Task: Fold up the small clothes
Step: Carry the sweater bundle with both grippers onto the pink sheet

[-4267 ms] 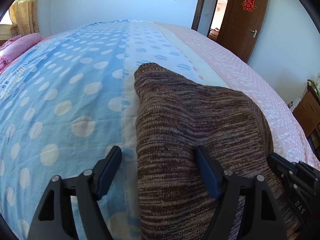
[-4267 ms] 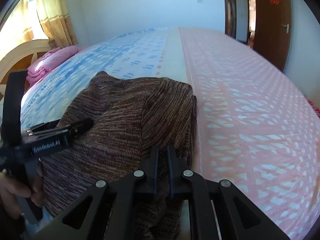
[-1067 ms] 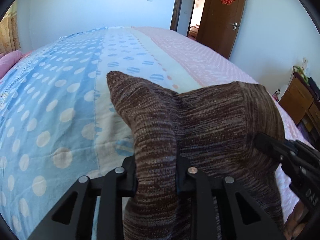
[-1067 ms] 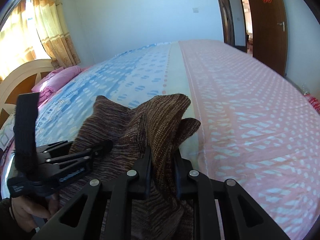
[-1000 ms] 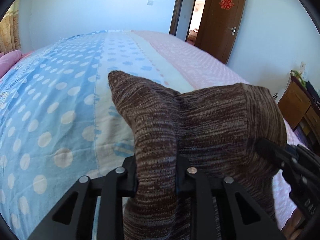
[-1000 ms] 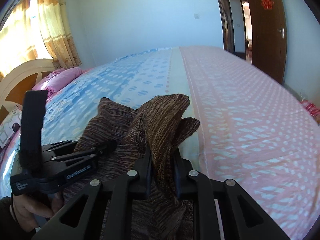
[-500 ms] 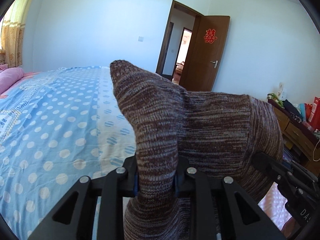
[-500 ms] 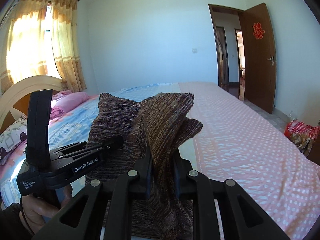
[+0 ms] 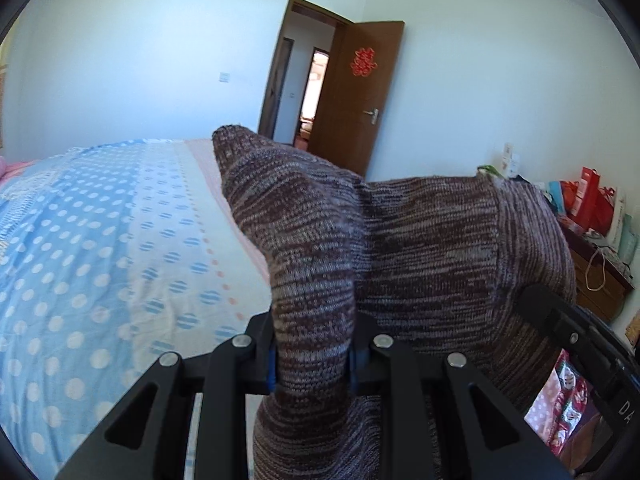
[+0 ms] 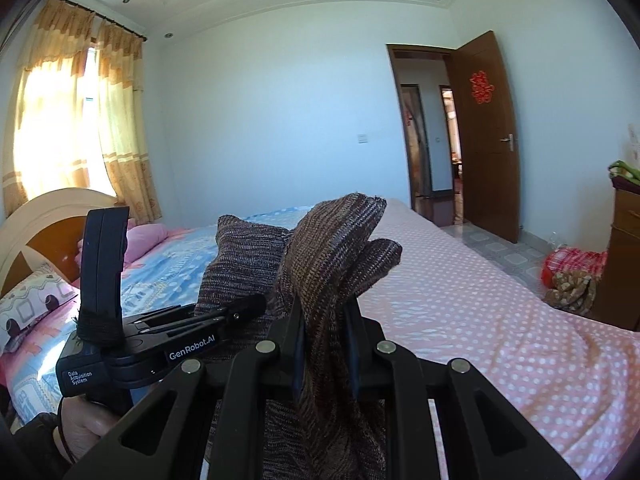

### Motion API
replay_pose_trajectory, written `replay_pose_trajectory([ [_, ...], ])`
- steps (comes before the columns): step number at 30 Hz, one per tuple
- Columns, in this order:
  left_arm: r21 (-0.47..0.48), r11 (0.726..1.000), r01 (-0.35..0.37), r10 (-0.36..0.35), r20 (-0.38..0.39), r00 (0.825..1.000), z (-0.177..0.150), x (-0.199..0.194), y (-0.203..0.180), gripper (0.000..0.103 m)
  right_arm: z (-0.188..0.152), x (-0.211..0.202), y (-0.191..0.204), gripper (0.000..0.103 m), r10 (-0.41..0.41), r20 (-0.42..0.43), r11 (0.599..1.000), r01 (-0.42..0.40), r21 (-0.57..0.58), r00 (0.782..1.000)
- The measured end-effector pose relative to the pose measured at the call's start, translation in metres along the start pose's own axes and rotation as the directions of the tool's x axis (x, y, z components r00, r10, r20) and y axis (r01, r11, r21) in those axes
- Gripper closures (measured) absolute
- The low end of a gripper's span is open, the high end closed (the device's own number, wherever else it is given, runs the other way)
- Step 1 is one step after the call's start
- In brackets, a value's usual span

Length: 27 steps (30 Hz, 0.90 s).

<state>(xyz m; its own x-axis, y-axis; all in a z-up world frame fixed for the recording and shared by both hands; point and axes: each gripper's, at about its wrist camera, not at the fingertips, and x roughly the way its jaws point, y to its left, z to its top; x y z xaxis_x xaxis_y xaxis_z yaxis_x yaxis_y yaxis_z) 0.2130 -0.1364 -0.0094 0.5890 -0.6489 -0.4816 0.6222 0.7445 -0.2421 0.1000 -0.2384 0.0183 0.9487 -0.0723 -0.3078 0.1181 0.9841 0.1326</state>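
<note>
A brown marled knit garment (image 9: 420, 248) hangs in the air above the bed, stretched between both grippers. My left gripper (image 9: 312, 354) is shut on one bunched edge of it, and the cloth stands up in a peak over the jaws. My right gripper (image 10: 324, 356) is shut on the other edge of the knit garment (image 10: 336, 248), which folds over above the pads. In the right wrist view the left gripper (image 10: 240, 314) shows at lower left, with a hand (image 10: 86, 426) on its grip. The right gripper's black body (image 9: 572, 344) shows at the right of the left wrist view.
The bed (image 9: 100, 264) below has a cover that is blue with white dots on one side and pink (image 10: 480, 320) on the other. A headboard (image 10: 44, 232) and pink pillows lie at the left. A wooden door (image 10: 484, 136) stands open; a dresser (image 9: 600, 280) with bags is at the right.
Both grippers have risen with the garment, lifting it clear of the bed. The views now look more level, so walls, door and ceiling fill the frames. Both grips are unchanged.
</note>
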Motion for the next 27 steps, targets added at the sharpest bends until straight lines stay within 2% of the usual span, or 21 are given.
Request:
replay_pose_trajectory([
  [7,0.018,0.998,0.060,-0.058,-0.109,0.992,-0.010,0.084,-0.026,0.078,-0.015,0.012,-0.059,0.086,-0.103,-0.068,0.992,0.108,0.064,0.992],
  [12,0.054,0.998,0.043,-0.033,-0.174,0.984,-0.016,0.138,-0.047,0.078,-0.032,0.052,-0.114,0.086,-0.156,-0.163,0.979,0.175,0.107,0.974],
  [17,0.084,0.996,-0.006,0.028,-0.265,0.964,-0.033,0.183,-0.052,0.076,-0.046,0.096,-0.153,0.086,-0.176,-0.259,0.970,0.213,0.121,0.950],
  [18,0.082,0.996,-0.019,0.041,-0.281,0.959,-0.037,0.184,-0.054,0.074,-0.051,0.105,-0.159,0.086,-0.171,-0.281,0.969,0.212,0.124,0.944],
  [21,0.015,1.000,-0.025,0.029,-0.305,0.952,-0.038,0.182,-0.044,0.053,-0.067,0.127,-0.178,0.086,-0.198,-0.365,0.959,0.256,0.119,0.910],
  [23,-0.009,0.998,-0.057,0.051,-0.308,0.950,-0.035,0.180,-0.032,0.032,-0.071,0.133,-0.199,0.082,-0.141,-0.412,0.943,0.249,0.221,0.900],
  [25,-0.048,0.997,-0.054,0.036,-0.323,0.946,-0.035,0.174,-0.019,0.027,-0.075,0.131,-0.215,0.072,-0.112,-0.419,0.924,0.250,0.289,0.901],
  [27,-0.084,0.996,-0.034,0.004,-0.332,0.943,-0.038,0.159,-0.007,0.027,-0.078,0.121,-0.228,0.069,-0.130,-0.418,0.902,0.282,0.327,0.899],
])
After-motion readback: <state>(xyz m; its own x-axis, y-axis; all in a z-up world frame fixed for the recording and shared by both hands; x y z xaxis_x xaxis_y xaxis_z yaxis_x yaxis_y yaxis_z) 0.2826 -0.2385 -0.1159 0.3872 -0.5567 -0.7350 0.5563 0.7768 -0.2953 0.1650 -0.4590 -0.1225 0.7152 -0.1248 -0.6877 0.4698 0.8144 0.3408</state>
